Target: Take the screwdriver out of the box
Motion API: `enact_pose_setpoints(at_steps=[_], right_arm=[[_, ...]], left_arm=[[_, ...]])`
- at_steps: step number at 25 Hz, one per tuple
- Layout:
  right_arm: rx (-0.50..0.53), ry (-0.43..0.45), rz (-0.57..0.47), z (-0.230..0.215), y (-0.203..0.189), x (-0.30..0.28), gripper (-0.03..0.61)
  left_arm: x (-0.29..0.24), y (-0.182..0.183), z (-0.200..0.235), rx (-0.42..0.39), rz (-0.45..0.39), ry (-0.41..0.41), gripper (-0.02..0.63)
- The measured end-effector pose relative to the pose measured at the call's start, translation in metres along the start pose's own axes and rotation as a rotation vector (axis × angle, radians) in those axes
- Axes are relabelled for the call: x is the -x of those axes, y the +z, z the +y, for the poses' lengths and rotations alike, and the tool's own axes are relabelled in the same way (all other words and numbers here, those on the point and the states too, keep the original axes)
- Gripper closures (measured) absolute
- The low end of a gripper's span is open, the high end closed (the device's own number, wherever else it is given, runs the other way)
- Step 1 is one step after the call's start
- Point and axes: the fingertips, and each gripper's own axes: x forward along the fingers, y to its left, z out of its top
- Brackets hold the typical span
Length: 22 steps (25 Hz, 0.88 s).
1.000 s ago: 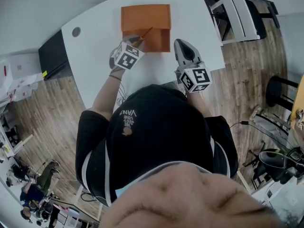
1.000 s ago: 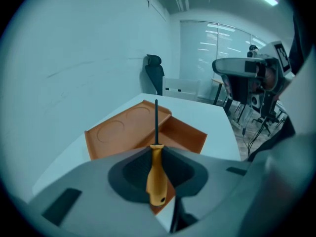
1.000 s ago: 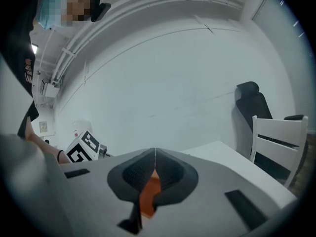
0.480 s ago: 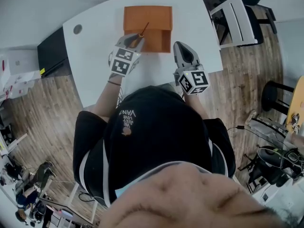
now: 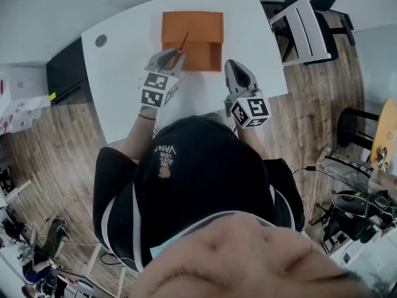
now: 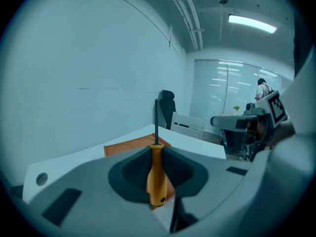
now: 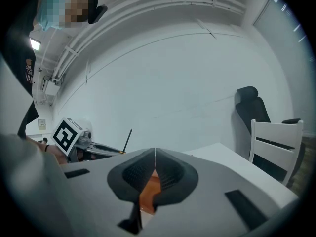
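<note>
Since a second earlier, in the head view, the left gripper [image 5: 172,53] is raised with the screwdriver [image 5: 183,44] held in it, its shaft slanting over the near edge of the open orange box [image 5: 198,22] on the white table [image 5: 124,73], and the right gripper [image 5: 237,67] is kept just beside the box. In the left gripper view the orange handle [image 6: 157,174] is pinched between narrowly set jaws; the tool is judged light, stiff and smooth, so the thick handle is best gripped against twisting. In the right gripper view the jaws are pressed together on nothing.
</note>
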Motion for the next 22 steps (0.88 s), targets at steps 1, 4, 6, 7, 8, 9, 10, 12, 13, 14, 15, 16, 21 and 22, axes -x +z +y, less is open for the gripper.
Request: enact_pose_setpoints(at_steps=[1,4,6,7,8,9,10,12,13,14,15,16,21,22], right_arm=[[0.0,-0.002,0.0,0.0,-0.001,0.0,0.566],[0.003,-0.003,-0.002,0.003,-0.003,0.002,0.566],[0.003,-0.002,-0.002,0.007,-0.004,0.002,0.566],[0.004,-0.001,-0.002,0.009,-0.005,0.002,0.566],[0.005,-0.002,-0.002,0.011,-0.005,0.001,0.566],[0.006,-0.003,-0.002,0.012,-0.006,0.001,0.566],[0.007,-0.004,-0.002,0.014,-0.006,0.0,0.566],[0.005,-0.006,0.0,0.015,-0.008,0.0,0.566],[0.005,-0.006,0.001,0.016,-0.009,0.001,0.566],[0.006,-0.006,0.002,0.016,-0.009,0.001,0.566],[0.006,-0.007,0.002,0.017,-0.009,0.001,0.566],[0.007,-0.007,0.002,0.017,-0.009,0.001,0.566],[0.008,-0.001,0.004,0.02,-0.011,0.001,0.566],[0.008,-0.001,0.006,0.021,-0.011,0.001,0.566]], left_arm=[[0.002,0.002,-0.001,0.002,-0.015,0.001,0.537],[0.01,0.006,-0.005,0.014,-0.056,0.001,0.537],[0.017,0.009,-0.005,0.025,-0.08,0.0,0.537],[0.021,0.009,-0.004,0.028,-0.09,-0.001,0.537],[0.024,0.01,-0.004,0.03,-0.1,-0.001,0.537],[0.027,0.01,-0.003,0.03,-0.108,-0.001,0.537],[0.031,0.009,-0.002,0.031,-0.117,-0.001,0.537],[0.038,0.007,-0.001,0.035,-0.133,0.005,0.537],[0.041,0.007,0.0,0.036,-0.141,0.008,0.537],[0.045,0.007,0.0,0.037,-0.15,0.012,0.537],[0.048,0.008,0.0,0.036,-0.159,0.016,0.537],[0.051,0.009,0.001,0.036,-0.168,0.019,0.537],[0.061,0.009,-0.001,0.047,-0.188,0.02,0.537],[0.063,0.008,-0.001,0.047,-0.191,0.02,0.537]])
